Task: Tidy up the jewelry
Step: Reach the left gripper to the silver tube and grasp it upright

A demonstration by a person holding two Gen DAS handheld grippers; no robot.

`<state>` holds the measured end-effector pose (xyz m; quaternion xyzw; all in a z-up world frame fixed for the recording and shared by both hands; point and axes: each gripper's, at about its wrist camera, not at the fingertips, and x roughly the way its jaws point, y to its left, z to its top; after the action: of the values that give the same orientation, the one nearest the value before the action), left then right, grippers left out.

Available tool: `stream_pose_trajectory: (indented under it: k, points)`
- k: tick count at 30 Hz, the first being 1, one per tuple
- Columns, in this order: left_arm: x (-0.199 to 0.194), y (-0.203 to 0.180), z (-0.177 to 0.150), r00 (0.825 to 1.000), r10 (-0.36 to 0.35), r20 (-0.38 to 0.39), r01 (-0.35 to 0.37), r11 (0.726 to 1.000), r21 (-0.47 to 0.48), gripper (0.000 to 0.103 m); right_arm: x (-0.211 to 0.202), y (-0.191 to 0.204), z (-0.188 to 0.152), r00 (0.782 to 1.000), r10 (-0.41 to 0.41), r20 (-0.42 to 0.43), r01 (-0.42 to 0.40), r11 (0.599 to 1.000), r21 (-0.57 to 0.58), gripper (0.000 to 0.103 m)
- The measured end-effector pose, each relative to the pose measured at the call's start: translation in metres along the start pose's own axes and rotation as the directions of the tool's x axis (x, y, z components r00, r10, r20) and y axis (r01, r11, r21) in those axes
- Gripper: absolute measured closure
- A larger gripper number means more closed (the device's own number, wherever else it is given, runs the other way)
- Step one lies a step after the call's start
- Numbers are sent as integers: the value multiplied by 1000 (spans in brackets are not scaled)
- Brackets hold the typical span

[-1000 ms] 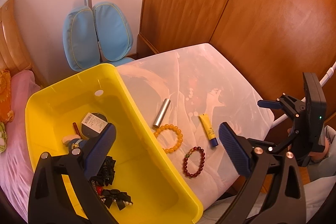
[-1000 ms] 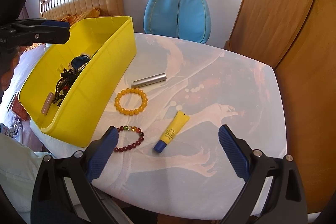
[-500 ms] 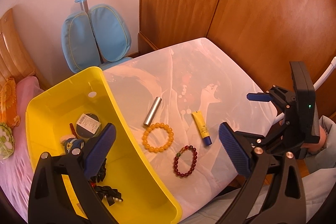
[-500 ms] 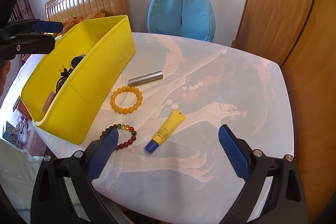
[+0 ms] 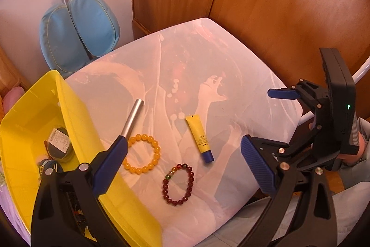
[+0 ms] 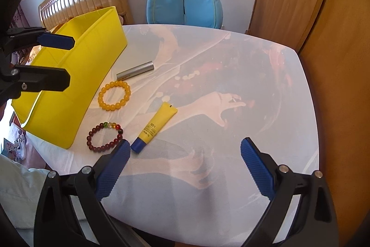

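**Right wrist view: dark red bracelet lies nearest, just left of the gripper**

Both grippers are spread apart and empty. The right gripper point(image 6: 183, 162) hangs low over the table point(image 6: 231, 177); the dark red bracelet point(image 6: 104, 137) lies just ahead of its left fingertip, beside the yellow tube point(image 6: 155, 127). Farther on sit the amber bracelet point(image 6: 114, 96), then the metal cylinder point(image 6: 135, 73) by the yellow bin point(image 6: 69, 89). The left gripper point(image 5: 183, 161) hovers higher, so the right looks better placed.

Yellow bin point(image 5: 76, 112): smooth glossy plastic. Silver tube point(image 6: 135, 70): brushed matt metal. Both bead bracelets point(image 5: 141, 154) point(image 5: 178, 185) glossy. Bench point(image 6: 231, 89) w/ printed cloth cover, matt. Wardrobe point(image 5: 277, 4): satin wood.
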<state>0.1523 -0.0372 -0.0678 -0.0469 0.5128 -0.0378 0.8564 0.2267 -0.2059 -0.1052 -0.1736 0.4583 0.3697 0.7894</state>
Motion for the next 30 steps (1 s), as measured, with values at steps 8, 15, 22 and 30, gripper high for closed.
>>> stream_pose_trajectory:
  k: [8, 15, 22, 30]
  points:
    - [37, 11, 22, 997, 37, -62, -32, 996, 81, 7, 28, 8, 6, 999, 13, -41, -13, 1000, 22, 6]
    - [99, 37, 33, 959, 149, -241, -109, 980, 169, 7, 36, 17, 13, 999, 7, -51, -7, 1000, 6, 6]
    - [130, 43, 43, 923, 168, -346, -95, 971, 219, 7, 45, 21, 26, 999, 15, -39, -16, 1000, -25, 6]
    - [157, 58, 50, 871, 225, -436, -136, 965, 226, 58, 49, 11, 40, 999, 33, -16, -33, 999, -29, 6]
